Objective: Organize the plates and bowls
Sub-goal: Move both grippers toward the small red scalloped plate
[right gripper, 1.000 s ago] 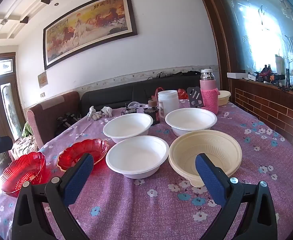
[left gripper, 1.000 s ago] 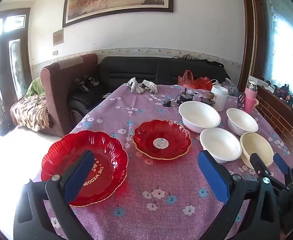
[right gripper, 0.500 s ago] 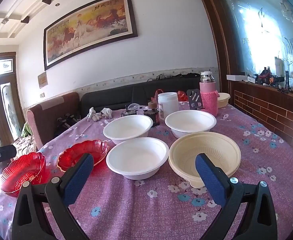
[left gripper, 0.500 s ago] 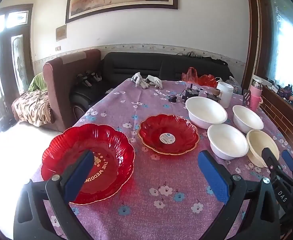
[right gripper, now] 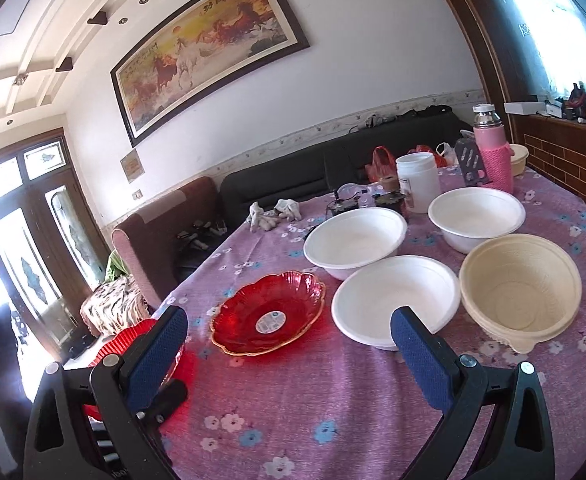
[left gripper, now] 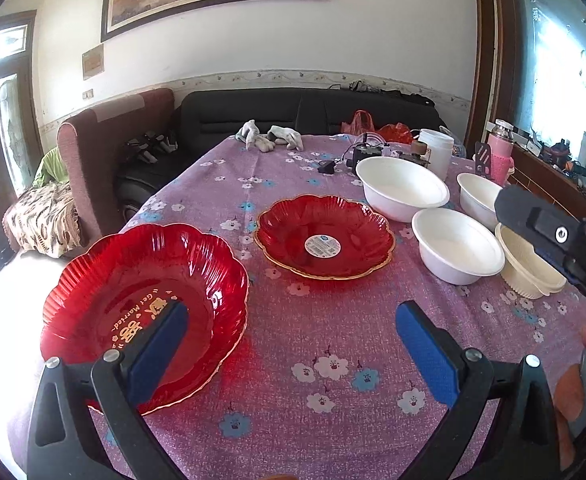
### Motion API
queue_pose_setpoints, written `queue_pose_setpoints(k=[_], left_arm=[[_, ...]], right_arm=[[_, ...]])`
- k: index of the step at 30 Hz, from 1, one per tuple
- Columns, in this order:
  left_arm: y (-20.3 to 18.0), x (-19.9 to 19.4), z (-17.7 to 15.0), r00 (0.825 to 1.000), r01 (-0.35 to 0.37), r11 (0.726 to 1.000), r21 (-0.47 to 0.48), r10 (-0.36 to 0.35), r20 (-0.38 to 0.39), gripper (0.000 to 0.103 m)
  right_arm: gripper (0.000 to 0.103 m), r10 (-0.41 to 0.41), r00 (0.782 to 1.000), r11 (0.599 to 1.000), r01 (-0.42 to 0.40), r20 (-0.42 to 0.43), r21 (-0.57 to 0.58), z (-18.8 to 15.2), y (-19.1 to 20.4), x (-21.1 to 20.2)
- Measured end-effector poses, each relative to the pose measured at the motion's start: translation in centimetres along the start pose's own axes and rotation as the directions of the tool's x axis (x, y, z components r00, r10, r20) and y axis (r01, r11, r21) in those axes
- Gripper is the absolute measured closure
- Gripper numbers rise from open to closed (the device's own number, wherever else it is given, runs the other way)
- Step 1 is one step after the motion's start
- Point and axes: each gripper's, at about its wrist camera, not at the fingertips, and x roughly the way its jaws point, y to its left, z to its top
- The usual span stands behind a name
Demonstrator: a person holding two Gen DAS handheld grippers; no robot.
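Note:
A large red plate (left gripper: pixel 141 300) lies at the near left of the purple floral table; it also shows in the right wrist view (right gripper: pixel 133 340). A smaller red plate (left gripper: pixel 325 236) (right gripper: pixel 269 316) lies mid-table. Three white bowls (left gripper: pixel 457 250) (right gripper: pixel 397 300) and a cream bowl (left gripper: pixel 529 268) (right gripper: pixel 521 288) stand to the right. My left gripper (left gripper: pixel 289 344) is open and empty, its left finger over the large red plate. My right gripper (right gripper: pixel 289 344) is open and empty above the table before the smaller red plate; its body shows in the left wrist view (left gripper: pixel 553 236).
At the table's far end are white gloves (left gripper: pixel 269 138), a white jar (right gripper: pixel 417 182), a pink flask (right gripper: pixel 491 160), red bags (left gripper: pixel 373 126) and small gadgets. A sofa (left gripper: pixel 293 112) and armchair (left gripper: pixel 105 148) stand beyond. A brick ledge (right gripper: pixel 573 160) runs along the right.
The left gripper has come closer to the large red plate. The right gripper has swung left and tilted, now facing the smaller red plate instead of the bowls.

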Motion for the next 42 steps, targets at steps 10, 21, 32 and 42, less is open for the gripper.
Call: queue_pose_setpoints(k=[10,21,32,42], left_arm=[[0.6,2.3,0.5,0.998,0.025,0.999,-0.048,-0.028,-0.063,0.0],[-0.3,7.4,2.2,0.974,0.013,0.992,-0.123,-0.04,-0.222,0.0],[1.4,9.7,1.7,0.981,-0.039,0.981,-0.189,0.002,-0.193,0.0],[3.0,9.7,1.8,0.978,-0.147,0.97,-0.194,0.113,-0.177,0.0]], right_arm=[[0.0,0.1,0.991,0.987,-0.088,-0.084,0.133,2.8,0.4,5.7],[0.0,0.173,0.944,0.962,-0.101,-0.28,0.255,6.1,-2.2,14.4],[0.0,0.313,0.927,0.912,-0.232,-0.208,0.337,6.7,-4.9,14.9],[0.0,0.514,0.813,0.793,-0.329,-0.273,0.514,3.1,-3.5,15.0]])
